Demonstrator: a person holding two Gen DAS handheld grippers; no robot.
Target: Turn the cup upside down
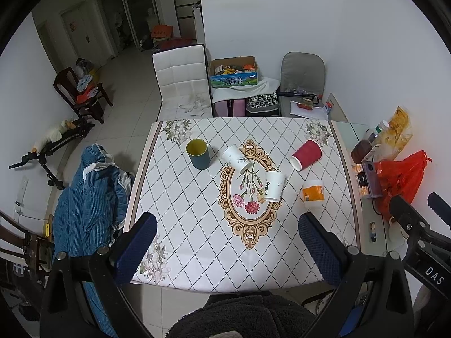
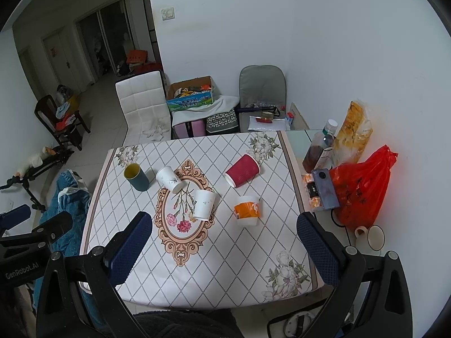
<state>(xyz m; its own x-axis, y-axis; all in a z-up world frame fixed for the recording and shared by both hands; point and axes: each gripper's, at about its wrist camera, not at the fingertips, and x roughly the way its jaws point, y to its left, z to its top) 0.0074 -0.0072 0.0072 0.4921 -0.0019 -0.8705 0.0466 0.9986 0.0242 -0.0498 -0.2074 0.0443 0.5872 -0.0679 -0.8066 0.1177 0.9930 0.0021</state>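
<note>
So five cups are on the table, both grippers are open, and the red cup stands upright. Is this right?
Not quite. The red cup lies on its side, as the right wrist view shows. Only the teal cup stands upright. Five cups and open grippers are right.

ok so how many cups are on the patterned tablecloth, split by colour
Green cup with yellow inside: 1, upright
White paper cups: 2
Red ribbed paper cup: 1
Orange and white cup: 1
Total: 5 cups
</note>
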